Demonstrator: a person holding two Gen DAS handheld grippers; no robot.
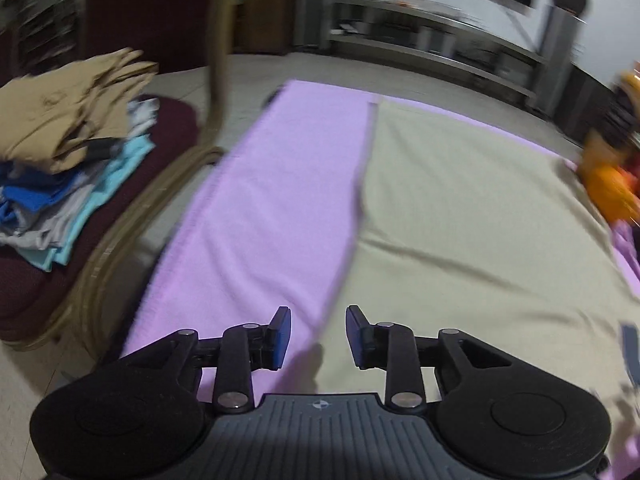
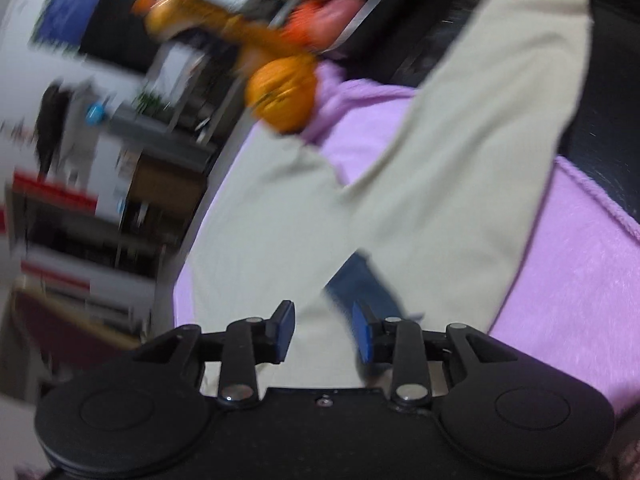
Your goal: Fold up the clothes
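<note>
A beige garment [image 1: 472,216] lies spread flat on a lilac towel [image 1: 256,216] that covers the work surface. My left gripper [image 1: 318,338] is open and empty, hovering over the garment's near left edge. In the right wrist view the same beige garment [image 2: 400,168] runs with a long sleeve up to the right, over the lilac towel [image 2: 568,264]. A blue patch [image 2: 360,284] shows at the garment's near edge. My right gripper [image 2: 324,334] is open and empty just above that edge. Both views are motion-blurred.
A stack of folded clothes [image 1: 68,152], tan on top, sits on a maroon-cushioned rattan chair [image 1: 120,240] at the left. An orange plush toy [image 1: 612,192] lies at the towel's right edge, also in the right wrist view [image 2: 280,96]. Shelving [image 1: 432,44] stands behind.
</note>
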